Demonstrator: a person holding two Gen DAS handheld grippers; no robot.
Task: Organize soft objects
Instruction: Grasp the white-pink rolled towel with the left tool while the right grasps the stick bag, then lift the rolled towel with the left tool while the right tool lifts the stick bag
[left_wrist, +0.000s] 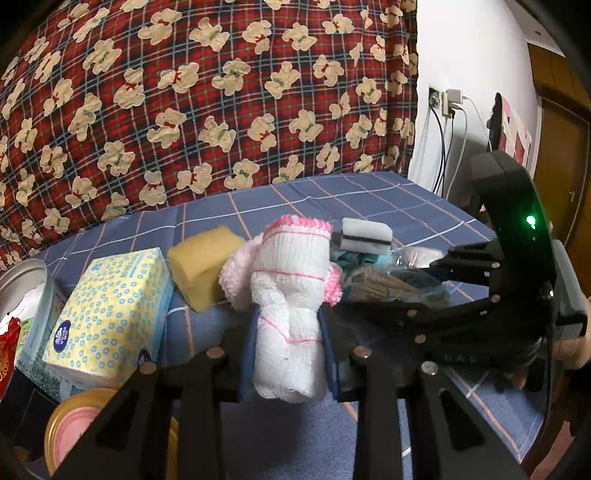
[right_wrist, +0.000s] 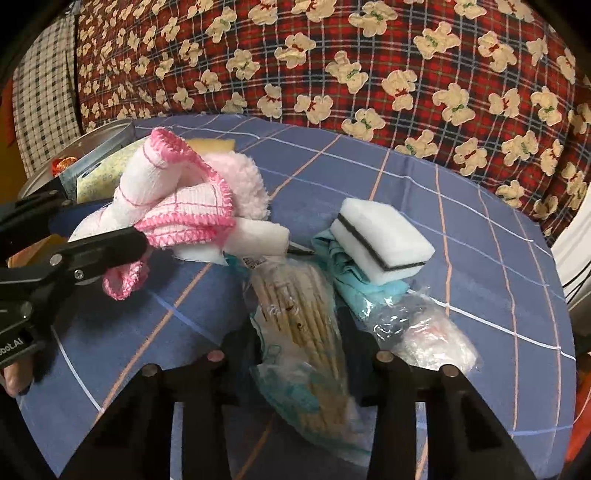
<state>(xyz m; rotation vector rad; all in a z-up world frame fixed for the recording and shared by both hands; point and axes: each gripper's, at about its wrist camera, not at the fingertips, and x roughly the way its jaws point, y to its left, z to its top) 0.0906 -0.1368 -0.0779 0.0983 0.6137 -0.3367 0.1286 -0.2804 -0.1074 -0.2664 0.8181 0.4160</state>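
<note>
Cloth is what the left gripper (left_wrist: 288, 354) has hold of: a white dishcloth with pink stitched edging (left_wrist: 288, 295), rolled into a bundle and pinched between the two fingers, its free end flopping toward the yellow sponge (left_wrist: 201, 266). Taking that sponge as the marker, the cloth hangs just right of it, with a fluffy pink cloth (left_wrist: 240, 280) bunched between the two and touching the dishcloth. Left of the sponge sits a tissue box (left_wrist: 110, 314) with a yellow-and-blue ring print, and beyond that a round metal tin (left_wrist: 33, 280) at the table's edge. My guess is the cloth is held off the blue checked tablecloth (left_wrist: 388, 199) so it can be carried to a spot among the soft things without dragging the rest along.

Well right of the sponge lies the jumble: a white sponge with a dark stripe (right_wrist: 380, 236) perched on a crumpled teal cloth (right_wrist: 354, 284), a crinkled clear bag (right_wrist: 428, 332) at its near side, and a plastic pack of wooden sticks (right_wrist: 299, 325). The right gripper (right_wrist: 303, 369) has its fingers closed on that pack near its lower end. The pack is stiff, not soft, so I would judge it is being pulled out of the pile to sort it apart. The film looks slippery, and the teal cloth lies against it, so it may tug along.
</note>
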